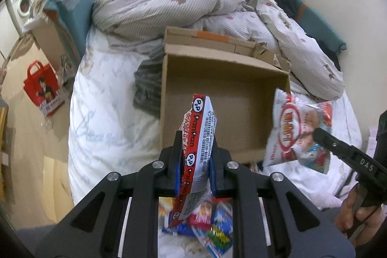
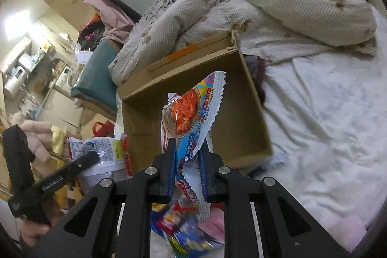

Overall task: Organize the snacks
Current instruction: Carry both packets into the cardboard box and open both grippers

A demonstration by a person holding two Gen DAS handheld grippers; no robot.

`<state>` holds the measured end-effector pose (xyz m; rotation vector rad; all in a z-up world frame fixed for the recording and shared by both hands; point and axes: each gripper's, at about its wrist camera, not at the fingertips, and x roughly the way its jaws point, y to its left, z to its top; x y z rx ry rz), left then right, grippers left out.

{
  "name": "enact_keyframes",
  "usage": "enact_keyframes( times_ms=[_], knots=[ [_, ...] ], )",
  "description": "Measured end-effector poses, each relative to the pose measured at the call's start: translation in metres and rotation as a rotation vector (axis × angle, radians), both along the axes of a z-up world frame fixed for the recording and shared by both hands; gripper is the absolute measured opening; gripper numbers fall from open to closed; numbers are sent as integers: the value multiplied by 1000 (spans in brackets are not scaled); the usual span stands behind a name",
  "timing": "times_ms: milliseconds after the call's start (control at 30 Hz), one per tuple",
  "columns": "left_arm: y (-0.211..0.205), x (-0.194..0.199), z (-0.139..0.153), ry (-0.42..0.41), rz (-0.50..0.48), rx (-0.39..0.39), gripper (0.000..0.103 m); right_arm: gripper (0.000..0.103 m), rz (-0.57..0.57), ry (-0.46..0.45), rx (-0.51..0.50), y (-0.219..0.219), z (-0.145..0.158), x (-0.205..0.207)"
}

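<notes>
Even, soft indoor light fills both views, with weak shadows inside the cardboard box. Far left of the box in the right wrist view, a bright patch glares. Fisheye bending curves the edges into dark corners. Packets below the box smear with motion blur.

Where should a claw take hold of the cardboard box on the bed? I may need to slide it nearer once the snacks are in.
Probably the near wall of the cardboard box, pinched over its top edge from above. The box is open-topped and looks empty, so its thin upright wall fits between the pads. The far side carries a folded flap against the quilt.
</notes>
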<state>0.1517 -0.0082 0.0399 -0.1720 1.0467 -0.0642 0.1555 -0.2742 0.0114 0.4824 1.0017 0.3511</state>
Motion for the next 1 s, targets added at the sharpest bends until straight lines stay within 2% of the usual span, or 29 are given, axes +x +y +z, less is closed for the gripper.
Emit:
enact_keyframes(
  times_ms=[233, 433, 633, 767, 867, 1000],
  knots=[
    [-28, 35, -17, -18, -18, 80, 14, 18, 14, 20, 2, 9, -38, 47],
    [-44, 51, -48, 16, -32, 152, 15, 18, 26, 69, 59, 7, -73, 60],
    [-57, 59, -73, 29, -26, 248, 15, 18, 75, 95, -19, 24, -91, 66],
    [-60, 63, -89, 67, -27, 246, 15, 18, 89, 158, -35, 31, -106, 68],
    [-64, 65, -97, 82, -28, 257, 15, 18, 94, 171, -39, 33, -109, 69],
    [-74, 66, -101, 80, -39, 304, 15, 18, 86, 193, -21, 29, -112, 71]
  ],
)
